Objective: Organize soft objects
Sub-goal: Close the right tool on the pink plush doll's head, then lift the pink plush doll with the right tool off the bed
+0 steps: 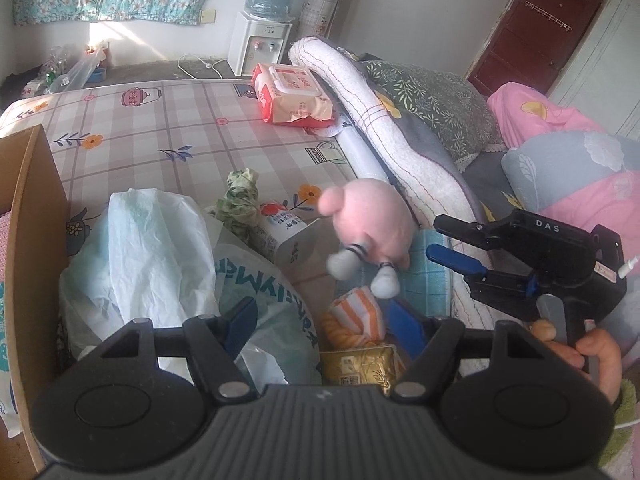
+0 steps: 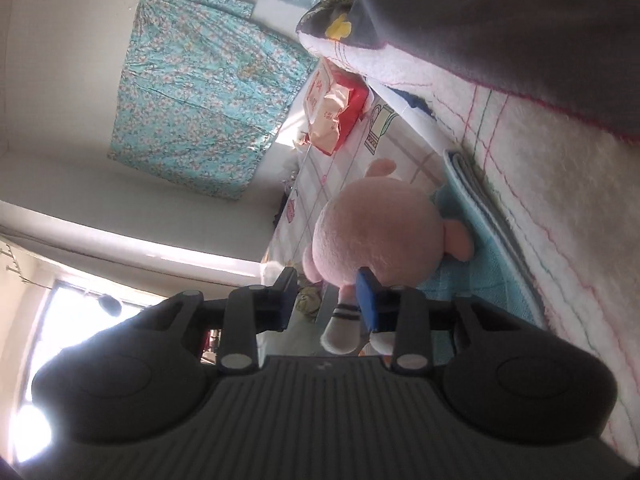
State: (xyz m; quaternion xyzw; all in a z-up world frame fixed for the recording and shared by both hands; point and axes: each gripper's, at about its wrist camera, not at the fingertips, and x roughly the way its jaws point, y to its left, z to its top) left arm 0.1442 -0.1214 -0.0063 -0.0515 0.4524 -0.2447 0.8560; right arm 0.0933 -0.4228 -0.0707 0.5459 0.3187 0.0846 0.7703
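A pink plush toy (image 1: 372, 222) with white striped-sock feet is on the patterned bed sheet, resting against a folded teal towel (image 1: 430, 280). My right gripper (image 1: 434, 238) comes in from the right, held by a hand (image 1: 598, 358); its blue pads stand a little apart, just short of the plush. In the right wrist view the plush (image 2: 360, 232) fills the space ahead of the right gripper (image 2: 326, 304), with one foot hanging in the gap and no pad pressing on it. My left gripper (image 1: 324, 324) is open over an orange-striped soft toy (image 1: 356, 314) and a gold packet (image 1: 360, 364).
A cardboard box (image 1: 32, 220) stands at the left, beside crumpled plastic bags (image 1: 140, 248). A green cloth bundle (image 1: 240, 200) and a white bottle (image 1: 284, 240) lie mid-bed. A wet-wipes pack (image 1: 292, 96) sits at the far edge. A white blanket (image 1: 384, 128) and pillows line the right side.
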